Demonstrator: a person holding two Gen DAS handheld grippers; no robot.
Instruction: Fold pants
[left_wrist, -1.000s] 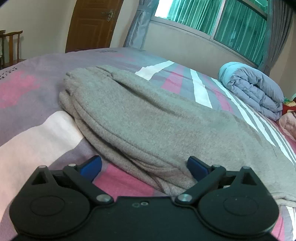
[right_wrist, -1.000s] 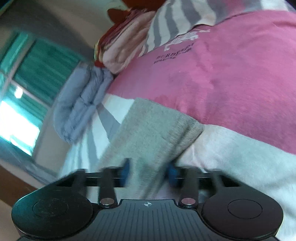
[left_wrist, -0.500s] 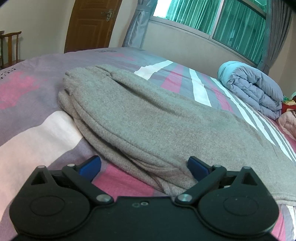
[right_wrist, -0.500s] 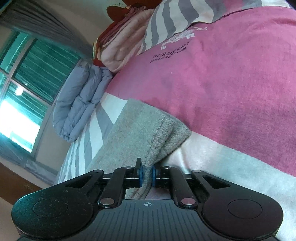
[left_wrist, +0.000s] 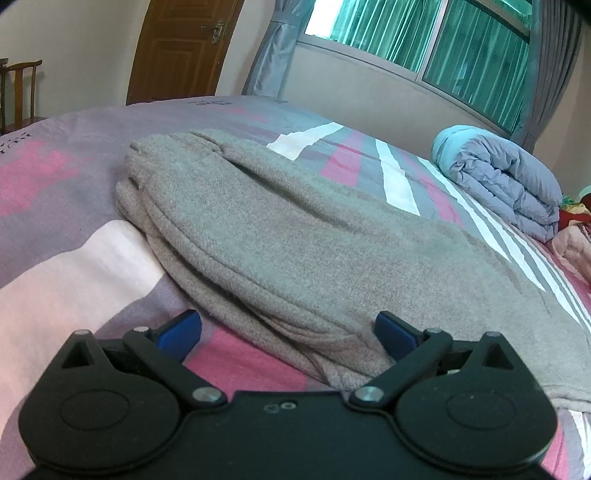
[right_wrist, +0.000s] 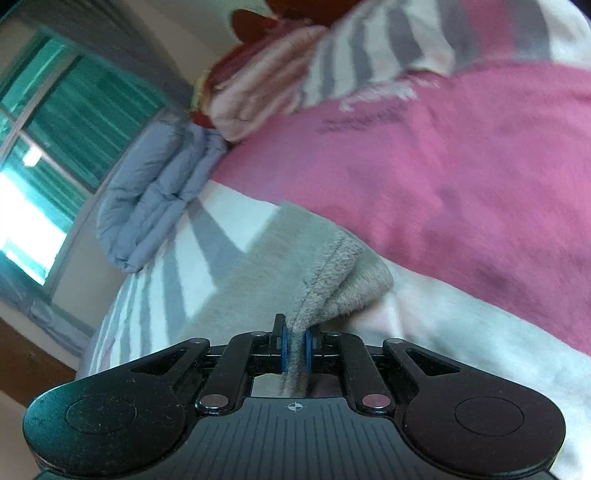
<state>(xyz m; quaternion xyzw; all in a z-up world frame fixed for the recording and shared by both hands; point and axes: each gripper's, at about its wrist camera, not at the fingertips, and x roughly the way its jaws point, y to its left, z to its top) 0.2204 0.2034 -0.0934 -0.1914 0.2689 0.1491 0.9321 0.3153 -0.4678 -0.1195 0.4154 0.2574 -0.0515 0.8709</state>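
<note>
Pants (left_wrist: 295, 236), grey fleece, lay folded lengthwise across the striped bed (left_wrist: 55, 280), waist end toward the door (left_wrist: 177, 48). My left claw (left_wrist: 288, 332) hung wide open over their near edge, gripping nothing, same as half a second before. My right claw (right_wrist: 294, 345) was pinched shut on the cuff (right_wrist: 332, 266), which had risen off the sheet since then. Rolled quilt (left_wrist: 498, 184) sat near the window.
</note>
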